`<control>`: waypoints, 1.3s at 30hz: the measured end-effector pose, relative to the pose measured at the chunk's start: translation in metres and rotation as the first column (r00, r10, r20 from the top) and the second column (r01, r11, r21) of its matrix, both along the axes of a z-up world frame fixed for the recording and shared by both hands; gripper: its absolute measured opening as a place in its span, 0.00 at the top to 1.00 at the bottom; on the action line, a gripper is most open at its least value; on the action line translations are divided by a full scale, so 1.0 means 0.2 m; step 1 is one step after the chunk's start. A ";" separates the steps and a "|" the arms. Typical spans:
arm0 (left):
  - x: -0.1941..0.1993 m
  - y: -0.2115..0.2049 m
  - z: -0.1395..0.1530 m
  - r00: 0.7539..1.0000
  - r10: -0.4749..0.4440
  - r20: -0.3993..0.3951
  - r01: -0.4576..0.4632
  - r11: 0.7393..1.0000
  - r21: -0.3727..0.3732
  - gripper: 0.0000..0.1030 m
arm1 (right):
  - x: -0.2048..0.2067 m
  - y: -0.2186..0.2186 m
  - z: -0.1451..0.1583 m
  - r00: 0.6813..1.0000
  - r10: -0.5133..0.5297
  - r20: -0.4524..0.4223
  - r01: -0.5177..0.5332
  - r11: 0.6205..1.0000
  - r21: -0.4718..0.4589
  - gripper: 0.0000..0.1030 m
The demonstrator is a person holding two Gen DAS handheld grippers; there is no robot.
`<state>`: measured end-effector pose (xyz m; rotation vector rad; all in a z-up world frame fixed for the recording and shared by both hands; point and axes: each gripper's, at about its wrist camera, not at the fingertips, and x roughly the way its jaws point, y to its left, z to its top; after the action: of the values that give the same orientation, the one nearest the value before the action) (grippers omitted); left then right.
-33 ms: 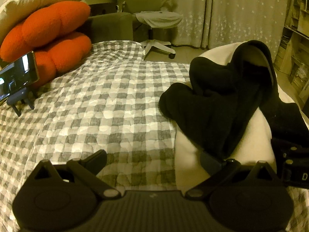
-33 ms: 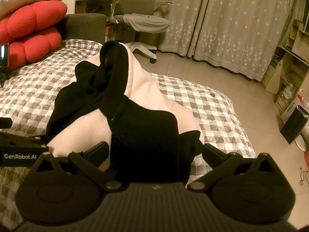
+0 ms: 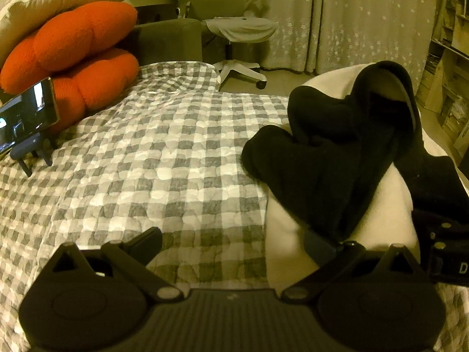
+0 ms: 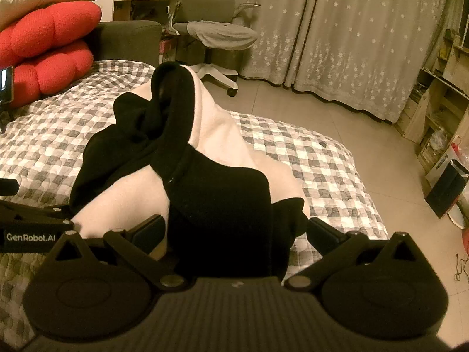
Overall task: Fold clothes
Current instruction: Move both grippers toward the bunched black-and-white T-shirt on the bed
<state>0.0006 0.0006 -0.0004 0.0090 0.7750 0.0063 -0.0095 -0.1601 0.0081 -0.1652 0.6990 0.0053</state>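
A black and cream fleece garment (image 3: 322, 158) lies heaped on the right of a grey-white checked quilt (image 3: 164, 158). My left gripper (image 3: 234, 240) is open just left of the heap. Its right fingertip (image 3: 318, 245) touches the garment's cream edge, and its left finger hangs over bare quilt. In the right wrist view the same garment (image 4: 219, 199) fills the middle. My right gripper (image 4: 234, 228) is open, and a thick black fold sits between its wide-spread fingers. The left gripper's body (image 4: 29, 228) shows at the left edge, against the cream part.
Red cushions (image 3: 79, 58) and a phone on a small stand (image 3: 26, 117) sit at the quilt's far left. An office chair (image 4: 211, 29) and curtains stand beyond the bed. The bed ends at the right, with tiled floor (image 4: 381, 135) and shelves (image 4: 433, 111) past it.
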 end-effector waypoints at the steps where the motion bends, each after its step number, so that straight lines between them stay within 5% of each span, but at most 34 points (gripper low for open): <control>1: 0.00 0.00 0.00 1.000 0.000 -0.001 0.000 1.000 -0.003 0.00 | 0.00 0.00 0.00 1.000 0.000 0.001 0.000 1.000 0.001 0.00; 27: 0.02 0.05 0.01 1.000 -0.007 -0.022 0.005 0.997 -0.081 0.01 | -0.02 -0.07 0.06 1.000 0.008 0.024 -0.009 1.000 0.027 0.02; 30: 0.02 0.04 0.01 1.000 -0.019 -0.013 0.017 0.996 -0.089 0.02 | 0.00 -0.09 0.07 1.000 0.004 0.016 -0.005 0.999 0.048 0.13; 36: 0.03 0.04 0.02 0.998 -0.056 0.002 0.056 0.996 -0.076 0.14 | 0.02 -0.13 0.04 1.000 -0.013 -0.011 0.014 0.995 0.097 0.59; 38: 0.04 0.03 0.02 0.997 -0.076 0.002 0.076 0.994 -0.080 0.18 | 0.01 -0.13 0.05 1.000 -0.014 -0.002 0.014 0.994 0.104 0.89; 39: 0.04 0.03 0.02 0.996 -0.084 0.002 0.084 0.993 -0.083 0.21 | 0.02 -0.14 0.05 1.000 -0.018 0.000 0.018 0.994 0.109 0.90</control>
<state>0.0089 0.0061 0.0035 -0.0373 0.7758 -0.1059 -0.0059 -0.1884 0.0189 -0.0538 0.6976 0.0266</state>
